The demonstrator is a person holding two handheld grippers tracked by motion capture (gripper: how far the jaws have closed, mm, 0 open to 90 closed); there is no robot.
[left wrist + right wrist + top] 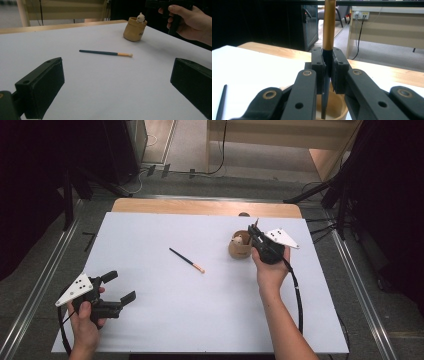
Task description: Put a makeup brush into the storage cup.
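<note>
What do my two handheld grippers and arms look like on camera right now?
Both are black two-jaw tools. The left gripper has blocky rectangular pads and a white triangular plate with dark dots. The right gripper carries a similar white plate, brass-coloured pivot pins and a trailing black cable. Forearms are bare, no sleeves.

Lab, dark curtains (30, 180), desk (387, 27), floor cables (220, 150)

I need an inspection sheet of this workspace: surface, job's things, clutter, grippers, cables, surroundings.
Surface: white table top, wooden far edge.
Job's things: tan round wooden holder with a small white figure on its rim; gold-and-dark brush held upright over it; dark-handled brush with orange ferrule lying mid-table.
Clutter: nothing seen.
Grippers: right gripper shut on the upright brush; left gripper open, empty.
Cables: black cable trailing from right gripper.
Surroundings: grey floor, wooden desk behind.
</note>
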